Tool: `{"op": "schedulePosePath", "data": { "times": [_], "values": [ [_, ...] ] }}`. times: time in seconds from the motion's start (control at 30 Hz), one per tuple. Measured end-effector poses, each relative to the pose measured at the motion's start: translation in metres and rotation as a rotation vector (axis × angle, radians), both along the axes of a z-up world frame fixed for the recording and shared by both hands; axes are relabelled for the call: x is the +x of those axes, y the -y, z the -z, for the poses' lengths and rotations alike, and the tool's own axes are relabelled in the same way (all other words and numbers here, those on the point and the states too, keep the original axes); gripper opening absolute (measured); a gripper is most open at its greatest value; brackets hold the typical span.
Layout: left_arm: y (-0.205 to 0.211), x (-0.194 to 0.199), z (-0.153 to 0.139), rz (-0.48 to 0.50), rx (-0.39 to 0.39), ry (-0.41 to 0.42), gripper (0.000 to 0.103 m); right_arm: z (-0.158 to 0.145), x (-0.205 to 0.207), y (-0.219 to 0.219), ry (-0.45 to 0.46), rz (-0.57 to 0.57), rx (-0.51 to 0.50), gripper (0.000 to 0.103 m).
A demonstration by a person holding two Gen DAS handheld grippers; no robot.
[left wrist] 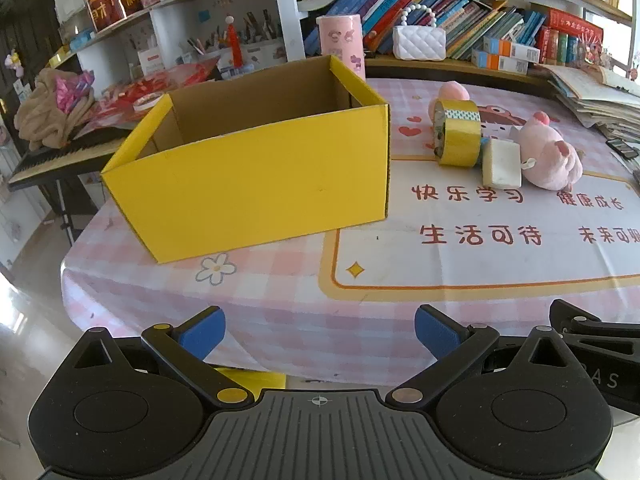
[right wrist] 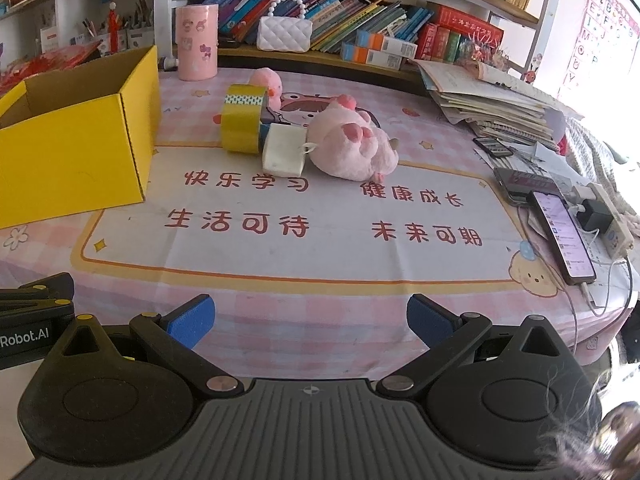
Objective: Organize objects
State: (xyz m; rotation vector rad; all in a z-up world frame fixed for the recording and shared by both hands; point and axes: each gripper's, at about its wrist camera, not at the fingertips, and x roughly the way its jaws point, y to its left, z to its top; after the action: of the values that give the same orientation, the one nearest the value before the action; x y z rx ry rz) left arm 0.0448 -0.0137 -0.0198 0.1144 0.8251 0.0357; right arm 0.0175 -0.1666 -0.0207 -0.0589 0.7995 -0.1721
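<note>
An open yellow cardboard box stands on the left of the pink checked tablecloth, its inside showing nothing. To its right lie a roll of gold tape on edge, a cream block, a pink plush pig and a small pink plush behind the tape. My left gripper is open at the table's near edge, in front of the box. My right gripper is open too, well short of the toys.
A pink cylinder and a white quilted handbag stand at the back by a bookshelf. Stacked papers, two phones and charger cables crowd the right edge. A keyboard on a stand sits left of the table.
</note>
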Motion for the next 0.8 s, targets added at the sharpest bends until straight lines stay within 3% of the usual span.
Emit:
{"op": "schedulePosePath", "data": {
  "times": [0.43, 0.5, 0.57, 0.8],
  "values": [
    [0.027, 0.031, 0.000, -0.021, -0.076, -0.014, 0.102, -0.002, 0.035, 0.044, 0.023, -0.065, 0.061, 0.100],
    [0.033, 0.037, -0.002, -0.032, -0.082, -0.007, 0.102, -0.004, 0.043, 0.054, 0.034, -0.072, 0.072, 0.096],
    [0.038, 0.043, -0.004, -0.046, -0.092, 0.000, 0.102, -0.006, 0.053, 0.064, 0.041, -0.084, 0.083, 0.085],
    [0.060, 0.061, -0.007, -0.078, -0.130, 0.013, 0.102, -0.011, 0.088, 0.094, 0.066, -0.167, 0.054, 0.067]
  ]
}}
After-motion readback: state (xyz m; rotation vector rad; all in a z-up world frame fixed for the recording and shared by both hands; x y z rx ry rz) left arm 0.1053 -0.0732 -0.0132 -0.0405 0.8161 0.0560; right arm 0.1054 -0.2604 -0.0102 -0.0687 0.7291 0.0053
